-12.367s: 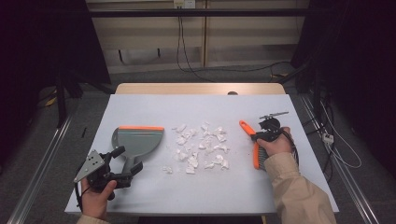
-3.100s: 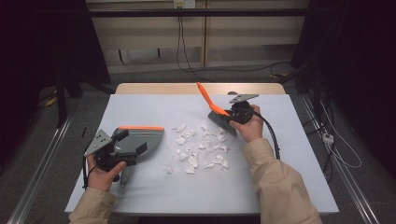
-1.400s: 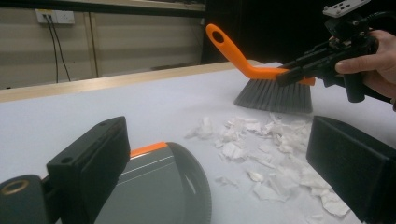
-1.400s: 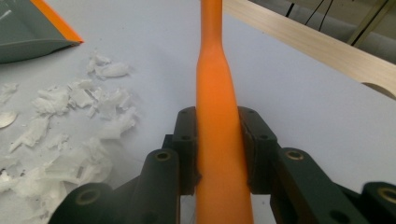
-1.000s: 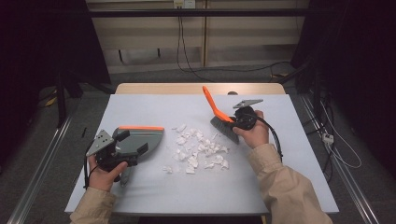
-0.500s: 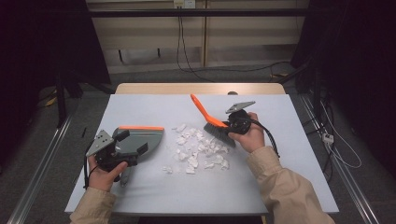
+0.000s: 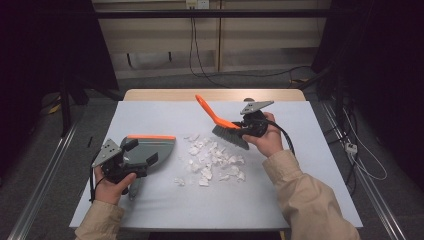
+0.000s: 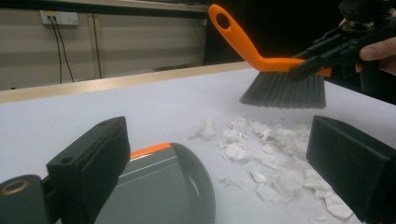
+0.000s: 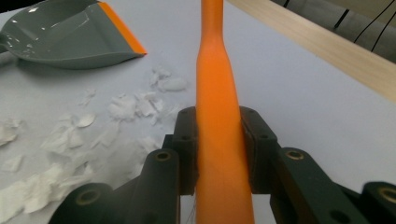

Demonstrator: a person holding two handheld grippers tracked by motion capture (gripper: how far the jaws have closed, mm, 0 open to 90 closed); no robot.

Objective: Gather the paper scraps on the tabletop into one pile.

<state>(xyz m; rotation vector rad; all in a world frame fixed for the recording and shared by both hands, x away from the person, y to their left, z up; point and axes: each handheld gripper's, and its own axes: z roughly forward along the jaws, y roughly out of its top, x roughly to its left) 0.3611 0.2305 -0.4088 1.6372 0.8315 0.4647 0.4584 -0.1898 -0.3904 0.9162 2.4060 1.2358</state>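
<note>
Left gripper [image 7: 131,159]: sits at the near left of the table, in the same spot as a second ago; in the left gripper view its jaws stand wide apart over the pan, and whether anything is pinched lower down I cannot tell
Dustpan [image 7: 146,151]: grey with an orange lip, flat on the table, its open mouth turned toward the scraps; it has not shifted over the last three seconds, and a bare strip of table separates it from the nearest scrap
Paper scraps [image 7: 212,161]: a loose white heap at mid-table, between pan and brush; tighter on its right edge than before the strokes began, still all on the table, none in the pan
Table [image 7: 305,165]: pale sheet, bare to the right of the heap
Brush [image 7: 220,122]: orange handle, dark bristles [image 8: 283,90]; half a second ago the bristles were low at the heap's far right edge, now they hang clear above it, handle tipped up and away
Right gripper [image 7: 248,128]: jaws clamped tight on the orange handle [image 9: 219,140], plain in the right gripper view; hand lifted a little since a second ago
Meaning: one sweep looks finished and the brush is being reset behind the heap; my guess is several more strokes toward the pan are needed
</note>
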